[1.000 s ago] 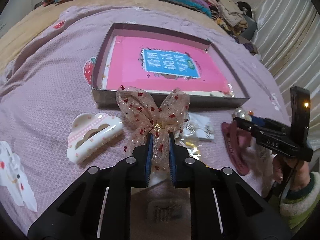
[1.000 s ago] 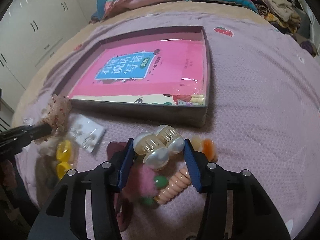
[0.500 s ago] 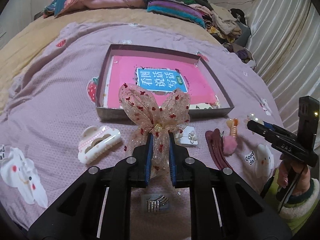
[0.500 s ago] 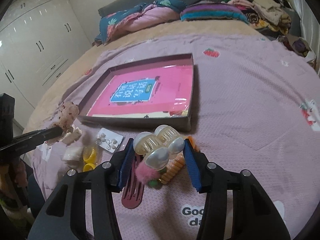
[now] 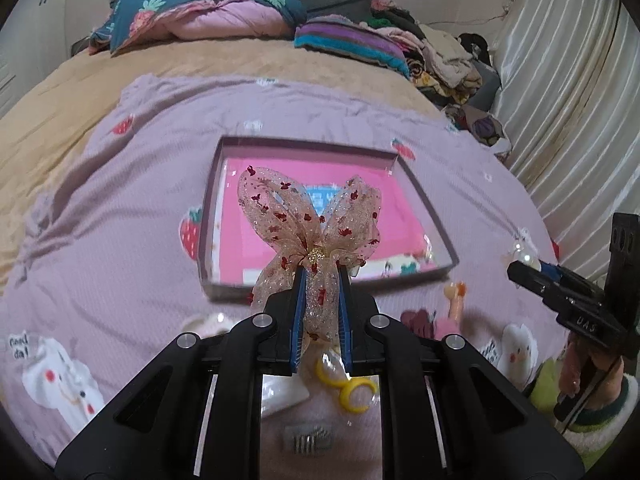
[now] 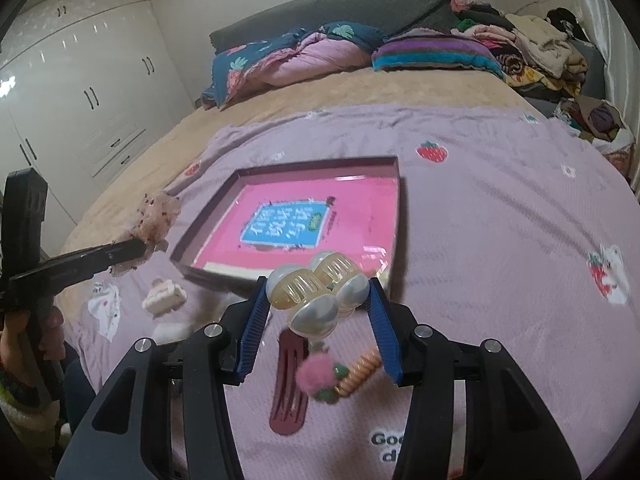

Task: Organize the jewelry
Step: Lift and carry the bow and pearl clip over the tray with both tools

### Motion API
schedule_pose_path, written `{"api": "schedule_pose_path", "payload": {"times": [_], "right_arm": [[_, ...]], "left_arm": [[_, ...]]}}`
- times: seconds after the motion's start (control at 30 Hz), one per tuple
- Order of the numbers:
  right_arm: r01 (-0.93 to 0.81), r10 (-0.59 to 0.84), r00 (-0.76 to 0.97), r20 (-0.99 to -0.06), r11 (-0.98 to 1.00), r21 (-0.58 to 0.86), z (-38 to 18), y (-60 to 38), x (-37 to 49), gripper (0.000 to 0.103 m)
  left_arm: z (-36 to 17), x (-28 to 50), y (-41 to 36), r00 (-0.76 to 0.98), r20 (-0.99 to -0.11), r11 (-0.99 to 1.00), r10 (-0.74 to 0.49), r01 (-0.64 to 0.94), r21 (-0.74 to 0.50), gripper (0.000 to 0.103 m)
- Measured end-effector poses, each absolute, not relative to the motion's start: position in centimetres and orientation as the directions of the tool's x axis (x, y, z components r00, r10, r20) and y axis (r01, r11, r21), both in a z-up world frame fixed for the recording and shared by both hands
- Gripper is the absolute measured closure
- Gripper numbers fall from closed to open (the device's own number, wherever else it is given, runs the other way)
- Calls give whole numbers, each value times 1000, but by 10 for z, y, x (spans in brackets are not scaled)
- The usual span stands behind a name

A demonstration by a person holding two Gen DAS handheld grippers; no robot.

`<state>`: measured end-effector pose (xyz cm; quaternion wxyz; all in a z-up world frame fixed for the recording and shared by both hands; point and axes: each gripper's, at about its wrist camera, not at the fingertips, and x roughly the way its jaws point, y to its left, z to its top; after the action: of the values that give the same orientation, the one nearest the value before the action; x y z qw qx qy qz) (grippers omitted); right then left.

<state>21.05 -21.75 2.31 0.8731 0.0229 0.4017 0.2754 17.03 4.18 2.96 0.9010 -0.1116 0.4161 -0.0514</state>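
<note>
Here, a sheer gold bow hair clip point(image 5: 310, 224) dotted with red sits pinched between the closed fingers of the left gripper point(image 5: 321, 300), held up in the air in front of a shallow box point(image 5: 208, 220). The right gripper point(image 6: 318, 308) is clamped around a pearl claw clip point(image 6: 316, 300), also lifted clear of the bed.

The box lies on the bed ahead of both grippers, and only a pink book point(image 6: 352, 208) with a blue label shows inside it; no accessory appears to be in the box yet, so the sorting looks barely begun.

Several pieces are left on the blanket: a dark red hair clip point(image 6: 289, 384), a pink pompom clip point(image 6: 318, 376), an orange spiral clip point(image 6: 358, 372), a cream claw clip point(image 6: 164, 296), yellow rings point(image 5: 348, 386) and a small rhinestone clip point(image 5: 306, 438).

The surface is a lilac blanket point(image 6: 500, 240) printed with strawberries and cartoon animals, spread over a tan bedsheet point(image 5: 120, 68). Folded quilts point(image 6: 292, 60) and a heap of clothes point(image 6: 532, 52) line the headboard, white wardrobes point(image 6: 80, 92) stand at one side, and a pale curtain point(image 5: 560, 100) hangs at the other.
</note>
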Motion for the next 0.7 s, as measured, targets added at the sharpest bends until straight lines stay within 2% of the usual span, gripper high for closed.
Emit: {"api": "schedule_pose_path", "payload": {"times": [0.4, 0.7], "right_arm": [[-480, 509, 561, -653, 842, 244, 58, -195, 241, 55], [-465, 477, 535, -697, 856, 228, 39, -173, 279, 55]], "left_arm": [[43, 226, 45, 657, -729, 972, -191, 26, -231, 96], [16, 274, 46, 611, -766, 972, -200, 23, -236, 96]]}}
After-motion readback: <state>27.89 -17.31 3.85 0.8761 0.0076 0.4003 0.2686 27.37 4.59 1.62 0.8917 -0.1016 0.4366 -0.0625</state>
